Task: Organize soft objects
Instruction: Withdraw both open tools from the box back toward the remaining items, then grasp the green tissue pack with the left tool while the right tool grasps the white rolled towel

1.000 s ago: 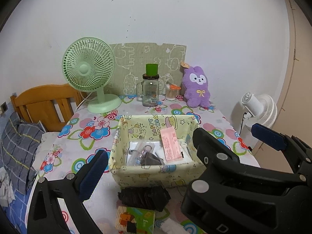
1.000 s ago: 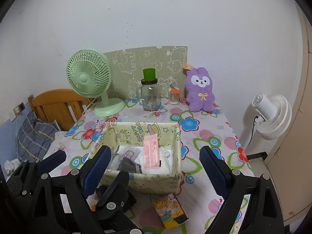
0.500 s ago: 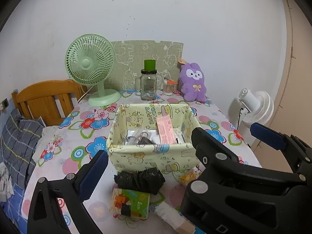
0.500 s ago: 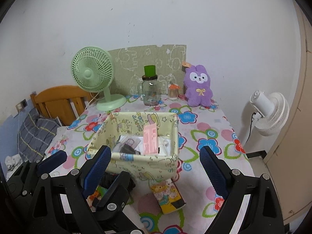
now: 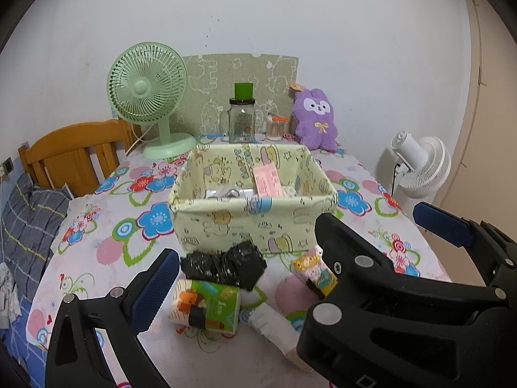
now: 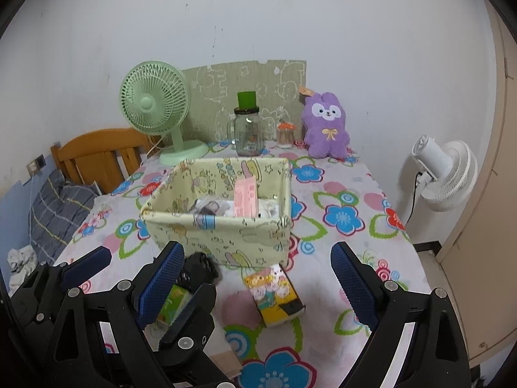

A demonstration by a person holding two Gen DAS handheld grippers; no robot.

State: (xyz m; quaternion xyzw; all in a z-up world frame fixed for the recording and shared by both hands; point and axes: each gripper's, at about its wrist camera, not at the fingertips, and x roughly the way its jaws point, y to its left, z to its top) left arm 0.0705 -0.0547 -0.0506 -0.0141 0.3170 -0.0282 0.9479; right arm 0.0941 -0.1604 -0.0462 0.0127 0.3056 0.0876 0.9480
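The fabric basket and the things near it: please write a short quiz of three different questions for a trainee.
1. True or false: the pink packet lies inside the fabric basket.
2. Which thing sits between the basket and the green tissue pack? A) purple plush B) black bag roll C) glass jar
3. Fill in: both the left gripper and the right gripper are ____ and hold nothing.

Key: 1 true. 2 B, the black bag roll. 3 open.
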